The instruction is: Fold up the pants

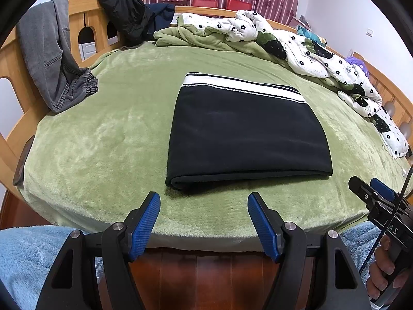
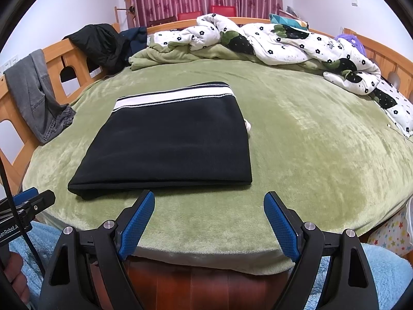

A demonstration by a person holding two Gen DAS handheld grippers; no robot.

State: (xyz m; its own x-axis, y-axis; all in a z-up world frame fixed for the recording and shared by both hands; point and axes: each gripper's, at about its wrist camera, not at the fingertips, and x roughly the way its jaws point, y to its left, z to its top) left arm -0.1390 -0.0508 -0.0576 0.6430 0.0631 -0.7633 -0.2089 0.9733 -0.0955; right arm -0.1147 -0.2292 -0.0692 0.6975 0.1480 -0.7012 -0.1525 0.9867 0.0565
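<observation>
The black pants (image 1: 245, 134) lie folded into a flat rectangle on the green blanket (image 1: 111, 134), their white striped waistband at the far edge. They also show in the right wrist view (image 2: 170, 144). My left gripper (image 1: 204, 201) is open and empty, hovering over the near edge of the bed just short of the fold. My right gripper (image 2: 209, 201) is open and empty too, beside the pants' near right corner. Each gripper shows at the side of the other's view, the right one (image 1: 371, 193) and the left one (image 2: 33, 201).
Grey jeans (image 1: 54, 59) and a black jacket (image 1: 124, 13) hang on the wooden bed rail (image 1: 77, 7) at the left. A white flowered quilt (image 1: 304, 49) is bunched along the far and right sides. The bed's wooden footboard (image 1: 206, 279) is under my grippers.
</observation>
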